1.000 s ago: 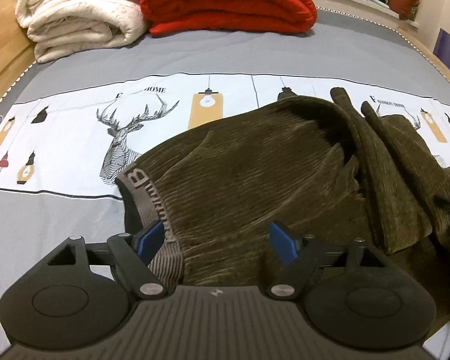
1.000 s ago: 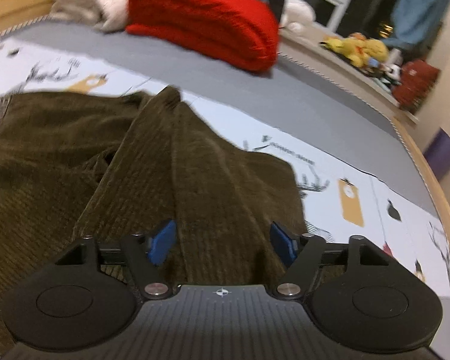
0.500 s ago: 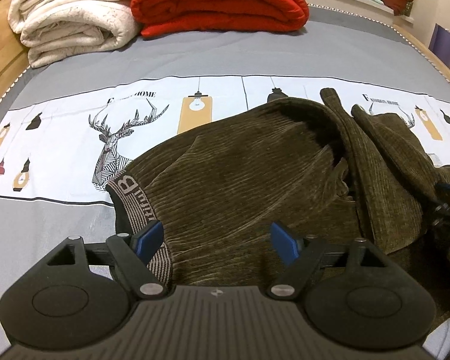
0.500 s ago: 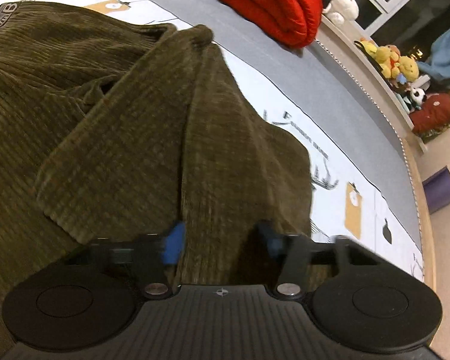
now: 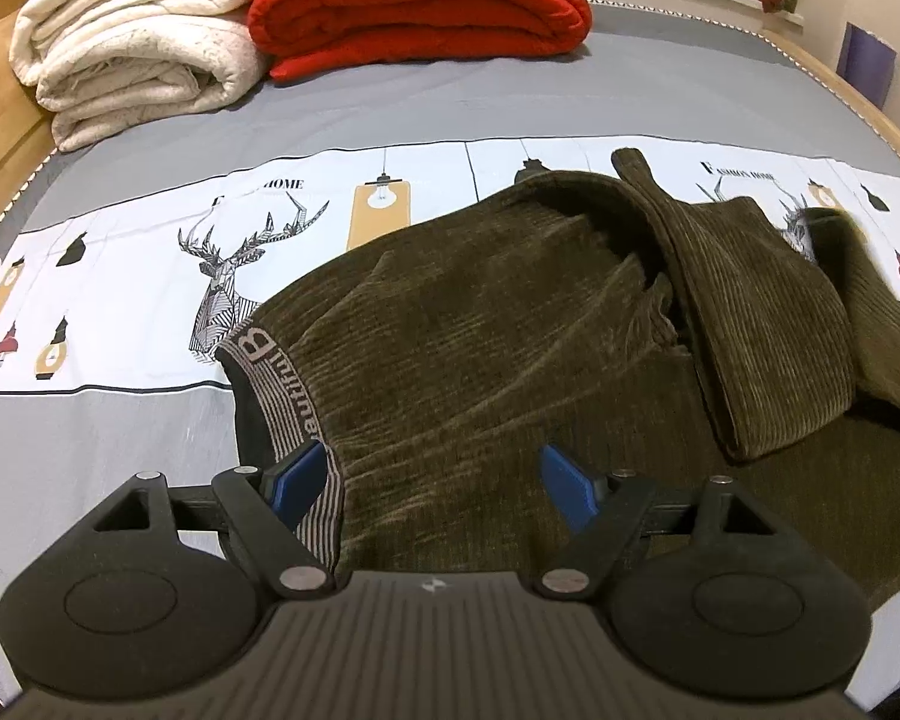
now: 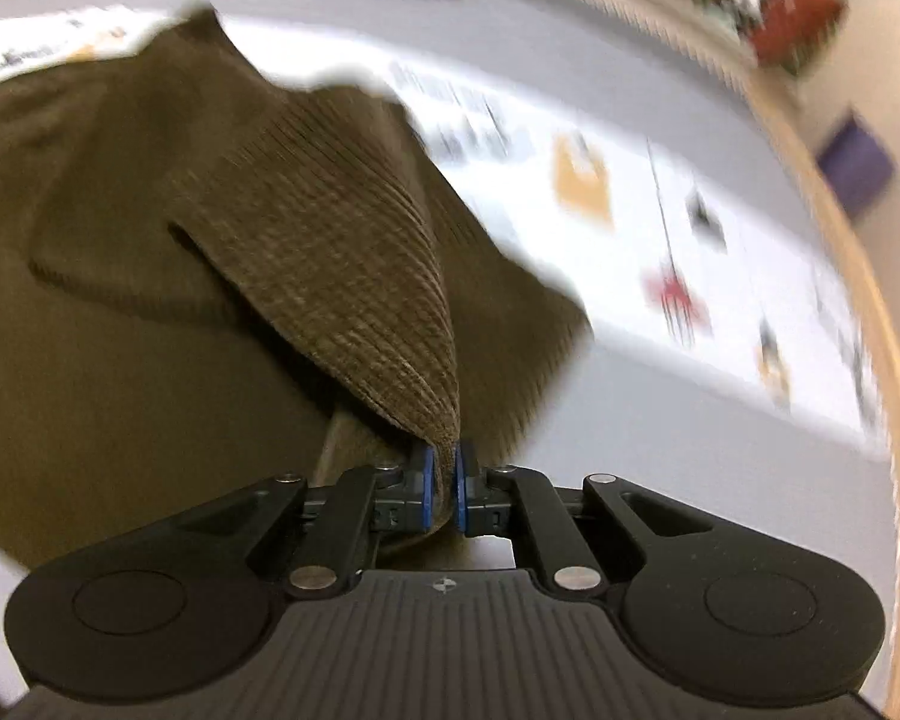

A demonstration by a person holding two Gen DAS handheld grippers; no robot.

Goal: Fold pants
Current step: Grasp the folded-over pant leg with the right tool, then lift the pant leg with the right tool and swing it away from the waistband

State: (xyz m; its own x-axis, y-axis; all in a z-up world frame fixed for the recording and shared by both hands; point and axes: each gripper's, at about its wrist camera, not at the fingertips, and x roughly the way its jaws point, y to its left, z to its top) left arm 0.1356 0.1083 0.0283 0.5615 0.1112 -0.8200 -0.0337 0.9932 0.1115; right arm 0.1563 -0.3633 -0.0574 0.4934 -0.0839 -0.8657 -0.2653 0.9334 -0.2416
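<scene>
While the olive corduroy pants (image 5: 510, 360) lie crumpled on the bed (image 5: 510, 102), the left claw (image 5: 438, 474) hangs wide apart above their waistband (image 5: 282, 384), gripping nothing. The right claw (image 6: 442, 483) is pinched tight on a fold of pant leg (image 6: 342, 264), lifting it off the printed sheet (image 5: 120, 276).

Warm, even indoor light, with soft shadows under the pants (image 5: 510, 330) folds. The left wrist view is sharp; the right wrist view is smeared by motion blur. Both curve strongly at the edges.
</scene>
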